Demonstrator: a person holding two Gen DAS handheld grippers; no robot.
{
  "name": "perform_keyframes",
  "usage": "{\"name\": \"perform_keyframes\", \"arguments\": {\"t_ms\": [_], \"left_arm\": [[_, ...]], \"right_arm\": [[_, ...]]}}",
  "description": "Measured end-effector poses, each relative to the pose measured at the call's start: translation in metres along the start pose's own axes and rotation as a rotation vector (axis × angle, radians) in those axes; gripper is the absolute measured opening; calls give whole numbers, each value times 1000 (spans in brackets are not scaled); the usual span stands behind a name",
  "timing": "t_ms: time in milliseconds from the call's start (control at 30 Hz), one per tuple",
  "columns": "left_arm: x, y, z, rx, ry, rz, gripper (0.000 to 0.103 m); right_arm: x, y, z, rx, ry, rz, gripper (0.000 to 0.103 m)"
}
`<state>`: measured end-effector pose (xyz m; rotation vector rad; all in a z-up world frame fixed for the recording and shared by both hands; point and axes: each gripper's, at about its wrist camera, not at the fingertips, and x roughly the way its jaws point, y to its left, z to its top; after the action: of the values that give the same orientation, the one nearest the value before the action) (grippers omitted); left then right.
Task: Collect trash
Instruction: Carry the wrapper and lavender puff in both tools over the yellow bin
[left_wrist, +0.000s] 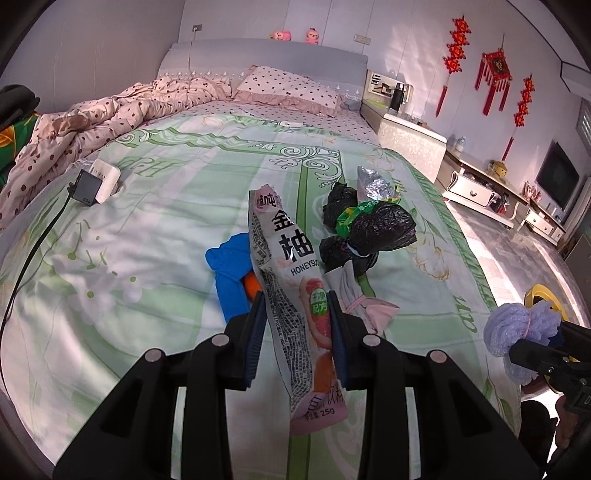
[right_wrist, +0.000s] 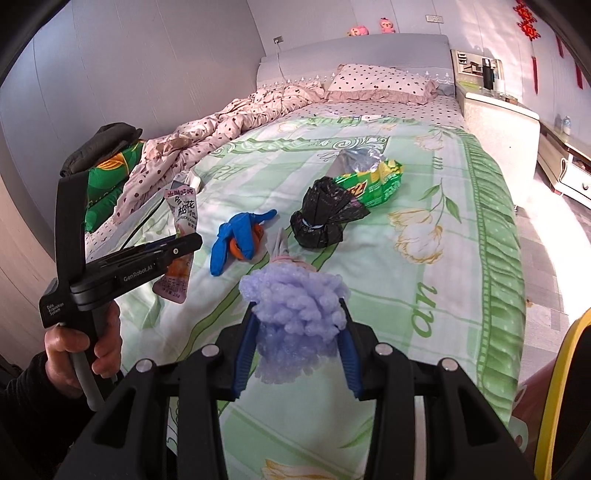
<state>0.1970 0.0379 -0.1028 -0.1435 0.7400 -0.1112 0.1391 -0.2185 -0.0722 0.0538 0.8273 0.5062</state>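
Observation:
My left gripper (left_wrist: 297, 325) is shut on a pink and grey snack wrapper (left_wrist: 295, 280), held upright above the bed; it also shows in the right wrist view (right_wrist: 181, 229). My right gripper (right_wrist: 295, 332) is shut on a lilac foam wad (right_wrist: 295, 302), also seen at the right edge of the left wrist view (left_wrist: 517, 332). On the green bedspread (right_wrist: 424, 295) lie a knotted black bag (right_wrist: 319, 218), a green snack bag (right_wrist: 373, 181), a blue glove around something orange (right_wrist: 236, 236) and a pink-grey wrapper twist (right_wrist: 282, 251).
A white power strip with a black charger (left_wrist: 98, 182) and its cable lie at the bed's left. A crumpled spotted duvet (left_wrist: 92, 122) and pillow (left_wrist: 288, 90) are at the head. A yellow-rimmed bin (right_wrist: 565, 387) stands by the bed's right edge.

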Motion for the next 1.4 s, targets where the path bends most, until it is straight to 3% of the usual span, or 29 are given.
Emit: {"name": "perform_keyframes", "arguments": {"t_ms": [667,1400], "left_arm": [[-61,-108,26,116,-88,-142,30],[-85,-257,54,287,-134,-329,31]], "right_arm": [[-121,-53,13,91,-218,-140,38],[-222,-146,-1,232,-371,-331,38]]}}
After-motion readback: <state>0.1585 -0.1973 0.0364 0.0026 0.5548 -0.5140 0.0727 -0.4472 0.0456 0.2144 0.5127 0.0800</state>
